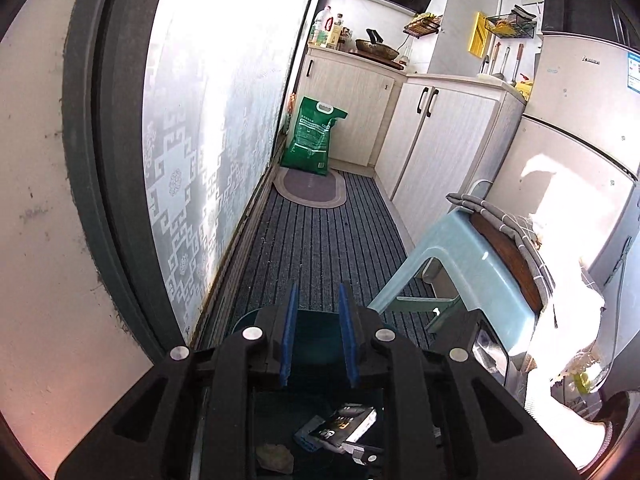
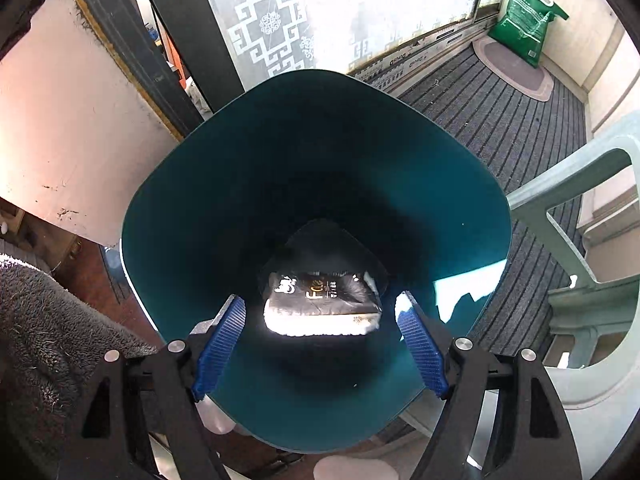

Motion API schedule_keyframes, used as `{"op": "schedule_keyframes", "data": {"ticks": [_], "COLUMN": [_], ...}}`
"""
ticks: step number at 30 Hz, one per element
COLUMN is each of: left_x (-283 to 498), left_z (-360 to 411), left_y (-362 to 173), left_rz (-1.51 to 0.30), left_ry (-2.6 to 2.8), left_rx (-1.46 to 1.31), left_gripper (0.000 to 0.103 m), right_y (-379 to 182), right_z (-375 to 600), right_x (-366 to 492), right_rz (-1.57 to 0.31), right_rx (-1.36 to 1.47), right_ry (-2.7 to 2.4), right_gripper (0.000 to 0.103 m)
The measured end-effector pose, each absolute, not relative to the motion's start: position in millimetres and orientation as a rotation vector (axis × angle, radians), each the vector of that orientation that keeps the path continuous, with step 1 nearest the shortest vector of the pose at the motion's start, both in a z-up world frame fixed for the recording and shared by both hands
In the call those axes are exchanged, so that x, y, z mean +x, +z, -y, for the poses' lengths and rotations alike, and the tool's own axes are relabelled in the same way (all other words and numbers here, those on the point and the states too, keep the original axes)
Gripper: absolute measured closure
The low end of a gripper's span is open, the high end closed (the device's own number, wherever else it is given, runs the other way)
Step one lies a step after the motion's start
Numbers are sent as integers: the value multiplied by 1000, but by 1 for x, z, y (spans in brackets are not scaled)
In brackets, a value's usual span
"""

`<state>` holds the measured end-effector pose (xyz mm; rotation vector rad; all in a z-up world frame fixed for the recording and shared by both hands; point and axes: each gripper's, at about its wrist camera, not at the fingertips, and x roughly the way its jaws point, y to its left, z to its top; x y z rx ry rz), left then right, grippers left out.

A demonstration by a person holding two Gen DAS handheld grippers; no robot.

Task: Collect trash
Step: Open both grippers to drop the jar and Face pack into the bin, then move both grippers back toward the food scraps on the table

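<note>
A dark teal trash bin (image 2: 240,152) fills the right wrist view, seen from above. Deep inside it is a black packet (image 2: 320,300) with a white edge, lit by a patch of sun. My right gripper (image 2: 320,299) hangs over the bin's mouth, open, and its blue pads (image 2: 220,340) touch nothing. In the left wrist view my left gripper (image 1: 319,289) is above the bin (image 1: 316,332), its jaws a narrow gap apart and empty. Under it I see the black packet (image 1: 344,426) and a brownish lump (image 1: 274,456) in the bin.
A pale green plastic stool (image 1: 460,264) (image 2: 580,208) stands right beside the bin, with a folded cloth on it. A patterned glass door (image 1: 208,120) runs along the left. A green sack (image 1: 312,136) leans on cabinets at the far end of the striped mat (image 1: 320,240). A fridge (image 1: 580,140) stands on the right.
</note>
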<state>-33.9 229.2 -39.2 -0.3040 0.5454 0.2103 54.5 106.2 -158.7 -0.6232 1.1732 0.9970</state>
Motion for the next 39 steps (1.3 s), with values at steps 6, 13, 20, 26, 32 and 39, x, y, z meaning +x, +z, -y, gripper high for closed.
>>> {"op": "schedule_keyframes", "data": {"ticks": [6,13,20,26,32,39], "left_x": [-36,-35,-29,-7,16,43], "left_z": [-228,-205,-176,-148,-109,-67], "left_y": [-24,4,28,29,27,22], "left_rz": [-501,-434,-360,-386,-432,-468], "left_ry": [214,173,127,78,18,-49], "left_rx": [-312,-309,-289,-283,-238,-213], "left_gripper": [79,73,67,66,63,63], "right_y": [-134,-68,-9,25,30,30], "right_z": [-102,-76,-31,22,77,130], "right_x": [48,55,73,101,126,147], "right_rz": [-1088,-919,-768,-709,-704,-701], "right_rx": [-613,-525,-445,-339,-274,-234], "right_ry": [1019,1035,972,889,797,701], "right_gripper": [24,32,44,44,44,45]}}
